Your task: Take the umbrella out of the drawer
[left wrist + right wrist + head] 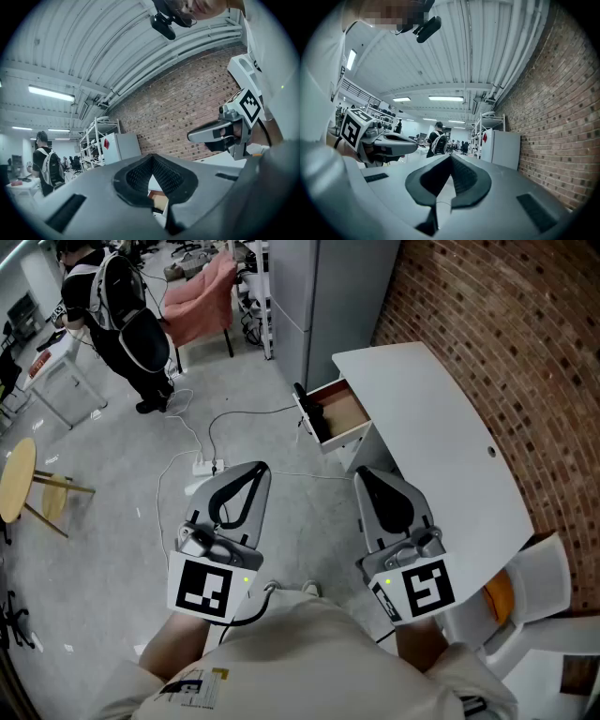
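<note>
I have both claws held level side by side over the grey floor, and both are closed tight with nothing in them. The left gripper (258, 468) has its dark pads meeting at the tip, and so does the right gripper (362, 472), which its own view confirms. The white desk (441, 427) runs along the brick wall (506, 324) on my right. At its far end the drawer (345, 409) stands pulled out to the left, showing its wooden bottom. A dark shape that I take for the umbrella (317, 420) lies inside along the drawer's left end, just behind the white front panel; I cannot make out its detail. It is well ahead of both claws, a little nearer the right one's line. A white power strip (208, 466) with cables sits on the floor just beyond the left claw. Farther off to the left are a round wooden table (17, 479), a person with a backpack (122, 315) and a pink chair (202, 296). A tall grey cabinet (328, 296) stands behind the drawer.
</note>
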The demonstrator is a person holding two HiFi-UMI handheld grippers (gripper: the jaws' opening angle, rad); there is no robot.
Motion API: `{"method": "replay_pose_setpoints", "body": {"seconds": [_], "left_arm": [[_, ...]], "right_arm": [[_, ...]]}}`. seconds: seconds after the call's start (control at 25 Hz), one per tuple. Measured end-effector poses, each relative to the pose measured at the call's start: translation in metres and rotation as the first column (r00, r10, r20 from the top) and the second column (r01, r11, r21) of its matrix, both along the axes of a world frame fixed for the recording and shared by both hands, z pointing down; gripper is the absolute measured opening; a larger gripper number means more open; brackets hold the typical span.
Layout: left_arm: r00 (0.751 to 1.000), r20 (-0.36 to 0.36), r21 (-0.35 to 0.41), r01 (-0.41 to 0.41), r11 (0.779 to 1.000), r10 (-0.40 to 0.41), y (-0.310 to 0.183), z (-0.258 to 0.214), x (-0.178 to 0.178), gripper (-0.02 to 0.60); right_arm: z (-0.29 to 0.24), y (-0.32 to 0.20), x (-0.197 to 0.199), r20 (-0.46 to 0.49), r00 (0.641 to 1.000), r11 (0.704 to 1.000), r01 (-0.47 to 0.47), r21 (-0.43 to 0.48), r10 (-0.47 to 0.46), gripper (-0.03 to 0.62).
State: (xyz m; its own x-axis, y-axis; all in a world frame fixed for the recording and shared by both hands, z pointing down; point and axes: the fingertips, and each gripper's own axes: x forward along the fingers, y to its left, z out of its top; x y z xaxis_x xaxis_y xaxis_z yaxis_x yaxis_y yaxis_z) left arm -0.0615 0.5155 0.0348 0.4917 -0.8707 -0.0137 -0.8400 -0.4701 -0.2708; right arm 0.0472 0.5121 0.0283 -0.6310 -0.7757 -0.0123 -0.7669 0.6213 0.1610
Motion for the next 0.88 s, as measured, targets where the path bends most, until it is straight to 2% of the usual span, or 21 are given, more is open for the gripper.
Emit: {"method": "replay_pose_setpoints", "body": {"seconds": [0.16, 0.88], "left_arm": [[1.0, -0.004, -0.006, -0.002, 1.0, 0.002, 0.0, 0.0, 0.005, 0.008], [0.999, 0.036, -0.023, 0.013, 1.0, -0.012, -0.01, 0.011, 0.036, 0.008]], "right_arm": [[-0.003, -0.001, 0.008, 0.056, 0.998, 1.0, -0.003, -0.011, 0.003, 0.008], [0.016, -0.016, 0.045, 0.052, 0.998, 0.999, -0.016, -0.046, 0.018, 0.008]]}}
